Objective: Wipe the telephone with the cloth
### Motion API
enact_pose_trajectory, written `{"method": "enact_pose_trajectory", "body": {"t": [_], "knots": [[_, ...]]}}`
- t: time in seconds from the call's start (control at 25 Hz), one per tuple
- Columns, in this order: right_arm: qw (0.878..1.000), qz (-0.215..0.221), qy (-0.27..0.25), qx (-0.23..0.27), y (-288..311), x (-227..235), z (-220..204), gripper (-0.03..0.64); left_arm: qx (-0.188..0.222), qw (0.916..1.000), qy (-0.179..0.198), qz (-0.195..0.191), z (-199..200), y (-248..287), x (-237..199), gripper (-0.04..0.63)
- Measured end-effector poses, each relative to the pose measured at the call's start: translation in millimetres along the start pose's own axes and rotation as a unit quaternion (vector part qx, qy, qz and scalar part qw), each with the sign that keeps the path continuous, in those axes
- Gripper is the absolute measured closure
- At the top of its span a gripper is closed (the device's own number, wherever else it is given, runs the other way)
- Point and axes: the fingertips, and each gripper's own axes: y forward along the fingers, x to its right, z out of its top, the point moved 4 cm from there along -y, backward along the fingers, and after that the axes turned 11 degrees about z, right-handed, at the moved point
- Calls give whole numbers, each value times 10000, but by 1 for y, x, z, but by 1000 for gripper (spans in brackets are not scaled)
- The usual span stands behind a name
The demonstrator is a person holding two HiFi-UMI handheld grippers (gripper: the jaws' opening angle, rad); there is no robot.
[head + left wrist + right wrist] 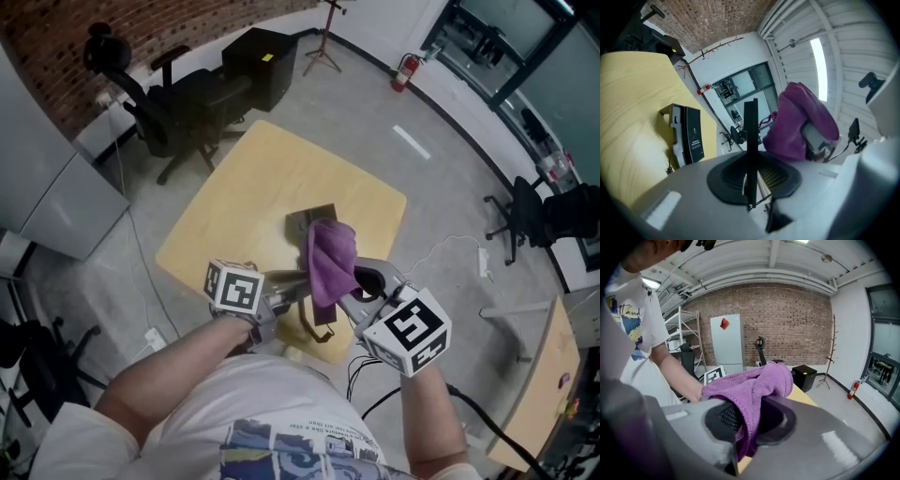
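Note:
The telephone's base [305,223], tan with a black face, stands on the yellow table [225,216]; the left gripper view has the base [686,133] at its left. My left gripper [302,283] points level and is shut on a thin black piece [751,140], apparently the handset [319,326], which hangs dark below the cloth. The purple cloth [330,258] is draped over the tips of my right gripper [361,281], which is shut on it. In the right gripper view the cloth [750,385] fills the jaws and hides the pads. The cloth [797,122] hangs close beside the black piece.
Beyond the table stand a black office chair [178,103], a black box [261,61] and a stand [323,47]. A red fire extinguisher [403,70] leans on the far wall. Another chair [525,216] and a second table [534,375] are at the right. Cables lie on the floor.

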Motion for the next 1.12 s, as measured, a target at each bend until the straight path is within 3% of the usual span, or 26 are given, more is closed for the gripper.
{"method": "enact_pose_trajectory", "body": {"t": [0.2,0.84,1.12], "knots": [[9997,77,187,-127,11,1,-11,573,136,9999,-93,1,1,-4,-2,520],[9945,413,816,-510,8,-56,-78,574,637,9974,-319,-105,28,-43,-12,520],[9956,430,658,-507,-8,-61,-74,573,746,9967,-219,-229,38,-53,-11,520]]}}
